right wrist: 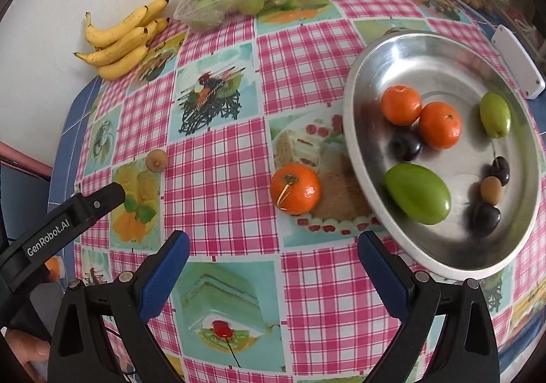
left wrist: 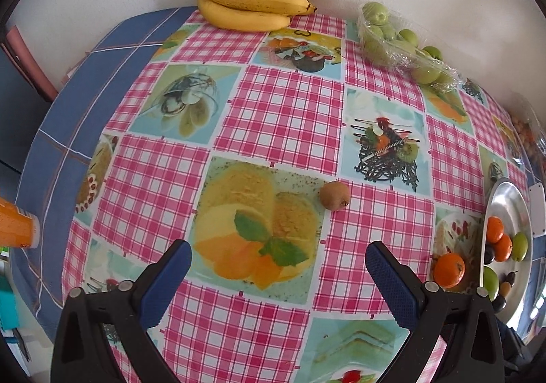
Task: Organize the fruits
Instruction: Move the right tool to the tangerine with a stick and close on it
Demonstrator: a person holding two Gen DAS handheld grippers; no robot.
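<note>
Honestly, with both my left gripper point(left wrist: 278, 267) and right gripper point(right wrist: 273, 263) gaping empty, I fear nudging the round orange tangerine point(right wrist: 295, 189) rolling off against the oval steel tray point(right wrist: 351, 130).

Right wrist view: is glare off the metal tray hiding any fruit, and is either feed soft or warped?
Right wrist view: bright sheen on the metal tray, but the fruit in it reads clearly. Left wrist view: sharp at the kiwi; the tray is squeezed and smeared at the right edge. Both views: strong fisheye bulge, dark corners, soft even light.
</note>
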